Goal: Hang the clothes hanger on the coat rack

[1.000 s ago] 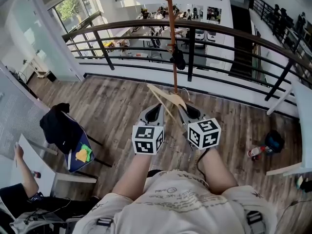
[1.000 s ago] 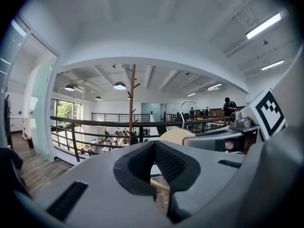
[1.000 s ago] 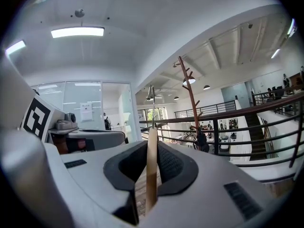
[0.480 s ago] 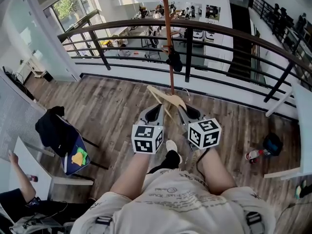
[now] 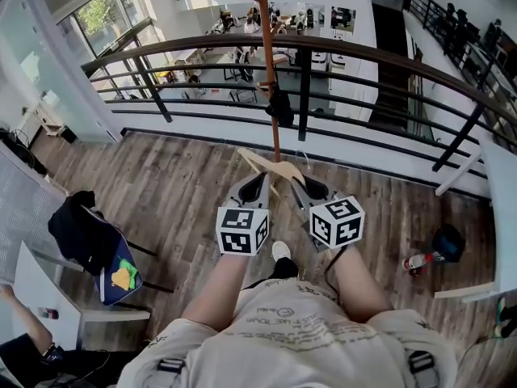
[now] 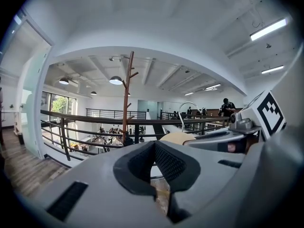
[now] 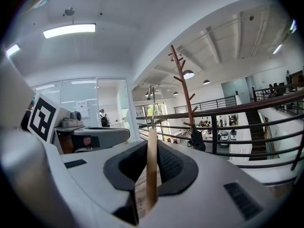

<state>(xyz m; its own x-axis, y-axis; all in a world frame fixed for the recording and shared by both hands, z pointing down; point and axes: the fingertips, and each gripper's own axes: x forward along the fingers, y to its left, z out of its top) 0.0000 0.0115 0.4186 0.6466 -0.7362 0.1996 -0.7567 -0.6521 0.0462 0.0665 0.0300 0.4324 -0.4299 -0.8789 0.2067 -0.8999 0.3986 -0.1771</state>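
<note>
The pale wooden clothes hanger [image 5: 279, 168] lies across in front of both grippers, its metal hook [image 6: 183, 113] pointing up. My right gripper [image 5: 303, 186] is shut on it: in the right gripper view the wooden bar [image 7: 151, 170] stands upright between the pads. My left gripper [image 5: 257, 186] is beside it, jaws a little apart with nothing between them; the hanger's rounded end [image 6: 178, 137] shows to its right. The brown coat rack [image 5: 269, 71] stands ahead by the railing, with a dark item [image 5: 280, 107] hanging on it. In the gripper views the coat rack [image 6: 126, 99] [image 7: 185, 94] is some way off.
A black railing [image 5: 363, 55] curves behind the rack, with a drop to a lower floor beyond. A chair with dark clothes [image 5: 81, 229] stands at the left beside a white table [image 5: 36, 293] and a seated person. A bottle [image 5: 416, 259] and dark bag [image 5: 447, 241] lie right.
I have stepped forward: rack and railing are closer, and the chair has slid down and left. One shoe now shows below the grippers. Both grippers hold the same pose with the hanger.
</note>
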